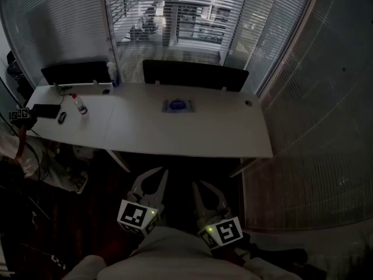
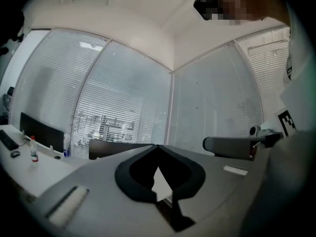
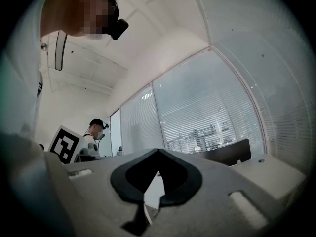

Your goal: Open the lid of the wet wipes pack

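Observation:
The wet wipes pack [image 1: 178, 105] is a small blue-topped packet lying flat on the white table [image 1: 221, 133], near its far middle. Both grippers hang low in front of my body, well short of the table's near edge and far from the pack. My left gripper [image 1: 159, 174] has its jaws together with nothing between them, tips meeting in the left gripper view [image 2: 157, 145]. My right gripper [image 1: 198, 185] is likewise shut and empty, its tips touching in the right gripper view [image 3: 158, 150]. The pack does not show in either gripper view.
On the table's left end stand a small red-capped bottle [image 1: 80, 105], a black flat device [image 1: 46, 111] and a mouse [image 1: 62, 117]. Two black panels [image 1: 195, 74] line the far edge before blinds. A person [image 1: 14, 150] stands at far left.

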The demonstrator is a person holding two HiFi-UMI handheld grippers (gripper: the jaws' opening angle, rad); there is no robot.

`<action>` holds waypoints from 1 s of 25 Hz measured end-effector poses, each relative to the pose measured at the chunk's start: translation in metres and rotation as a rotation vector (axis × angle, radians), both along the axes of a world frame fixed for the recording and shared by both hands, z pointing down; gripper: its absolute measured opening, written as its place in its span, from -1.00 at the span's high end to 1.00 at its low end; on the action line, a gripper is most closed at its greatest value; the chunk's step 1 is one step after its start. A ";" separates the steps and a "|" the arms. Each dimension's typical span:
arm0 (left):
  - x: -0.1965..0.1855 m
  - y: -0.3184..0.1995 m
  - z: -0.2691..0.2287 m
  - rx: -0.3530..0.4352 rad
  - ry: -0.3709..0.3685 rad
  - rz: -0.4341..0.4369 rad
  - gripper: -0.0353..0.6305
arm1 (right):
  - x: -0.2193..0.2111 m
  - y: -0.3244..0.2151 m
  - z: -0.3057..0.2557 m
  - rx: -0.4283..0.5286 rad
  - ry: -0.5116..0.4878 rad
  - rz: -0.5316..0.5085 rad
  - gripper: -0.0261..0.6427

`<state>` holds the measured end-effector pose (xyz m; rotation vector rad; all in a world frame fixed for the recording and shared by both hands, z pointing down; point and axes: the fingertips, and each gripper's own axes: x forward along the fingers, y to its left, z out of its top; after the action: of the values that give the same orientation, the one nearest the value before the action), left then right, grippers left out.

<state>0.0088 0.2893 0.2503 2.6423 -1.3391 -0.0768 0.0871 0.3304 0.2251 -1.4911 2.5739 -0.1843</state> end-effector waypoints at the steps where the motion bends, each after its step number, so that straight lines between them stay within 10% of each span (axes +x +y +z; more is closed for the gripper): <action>1: 0.000 -0.004 0.001 -0.002 0.000 0.000 0.88 | 0.001 -0.003 0.000 0.001 0.005 0.002 0.92; 25: -0.050 -0.258 0.007 0.003 0.041 0.071 0.88 | -0.058 -0.261 -0.004 -0.006 0.052 0.043 0.92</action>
<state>-0.0409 0.0308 0.2570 2.6730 -1.2320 -0.1226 0.0292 0.0691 0.2214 -1.5717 2.5804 -0.1498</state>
